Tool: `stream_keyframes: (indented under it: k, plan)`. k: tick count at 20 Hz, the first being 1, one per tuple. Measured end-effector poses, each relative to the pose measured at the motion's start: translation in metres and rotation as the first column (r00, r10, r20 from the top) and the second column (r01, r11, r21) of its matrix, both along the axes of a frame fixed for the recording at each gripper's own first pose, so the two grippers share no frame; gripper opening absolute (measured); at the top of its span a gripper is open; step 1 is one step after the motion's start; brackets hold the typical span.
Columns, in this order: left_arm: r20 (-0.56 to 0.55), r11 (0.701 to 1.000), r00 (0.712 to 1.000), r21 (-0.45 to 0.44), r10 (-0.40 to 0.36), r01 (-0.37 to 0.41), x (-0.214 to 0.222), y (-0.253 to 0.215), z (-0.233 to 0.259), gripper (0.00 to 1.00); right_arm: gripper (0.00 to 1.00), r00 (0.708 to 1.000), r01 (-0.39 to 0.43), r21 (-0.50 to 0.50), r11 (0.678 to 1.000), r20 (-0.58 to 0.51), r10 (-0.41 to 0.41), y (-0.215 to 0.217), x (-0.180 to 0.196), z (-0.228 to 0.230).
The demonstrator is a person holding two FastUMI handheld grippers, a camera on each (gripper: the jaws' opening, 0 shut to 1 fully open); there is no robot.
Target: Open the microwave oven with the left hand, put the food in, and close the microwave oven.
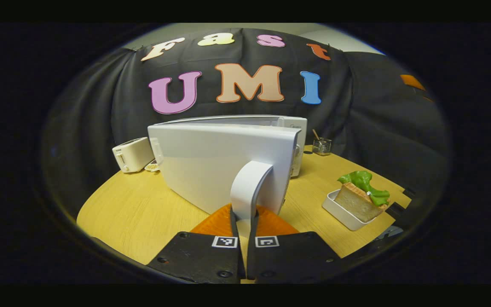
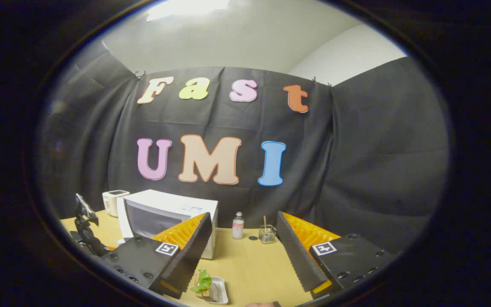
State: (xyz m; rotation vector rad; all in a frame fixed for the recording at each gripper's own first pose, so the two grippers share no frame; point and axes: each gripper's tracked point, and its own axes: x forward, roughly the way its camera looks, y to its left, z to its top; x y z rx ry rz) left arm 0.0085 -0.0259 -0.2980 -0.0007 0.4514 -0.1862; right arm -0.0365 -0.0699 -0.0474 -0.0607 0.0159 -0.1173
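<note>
Wooden worktop [image 1: 143, 213], pale yellow, carries everything inside black cloth walls under a white ceiling. In the left gripper view the white microwave [image 1: 288, 128] has its door [image 1: 211, 166] swung partly out, and the left gripper [image 1: 243, 224] is pinched narrow on the door's curved handle [image 1: 249, 183], both fingers pressing it. That view also shows a white toaster [image 1: 132, 154] to the microwave's left and a small glass jar [image 1: 322, 146] to its right. The right gripper view adds a small bottle [image 2: 238, 226] just beside the jar. The right gripper [image 2: 241, 251] is spread wide, holding nothing, above open worktop. The food, a sandwich [image 2: 203, 283] with green leaf, sits in a white tray [image 2: 220, 294] near the front edge, apart from the microwave.
</note>
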Motion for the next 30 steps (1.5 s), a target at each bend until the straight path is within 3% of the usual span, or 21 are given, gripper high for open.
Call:
stream_keyframes:
  k: [9, 18, 30]
  plan:
    - [-0.012, 1.000, 1.000, -0.001, 0.011, -0.011, -0.023, 0.036, 0.000, 0.01, 0.97, 0.997, -0.058, 0.030, 0.998, -0.040, 0.060, 0.036, 0.002, -0.033]
    - [-0.033, 0.999, 0.998, 0.009, 0.045, -0.045, -0.036, 0.070, 0.000, 0.01, 0.97, 0.984, -0.109, 0.023, 0.994, -0.141, 0.111, 0.063, -0.005, -0.097]
    - [-0.065, 0.988, 0.987, 0.043, 0.150, -0.147, -0.053, 0.121, 0.000, 0.01, 0.97, 0.936, -0.156, 0.001, 0.988, -0.320, 0.148, 0.072, -0.010, -0.191]
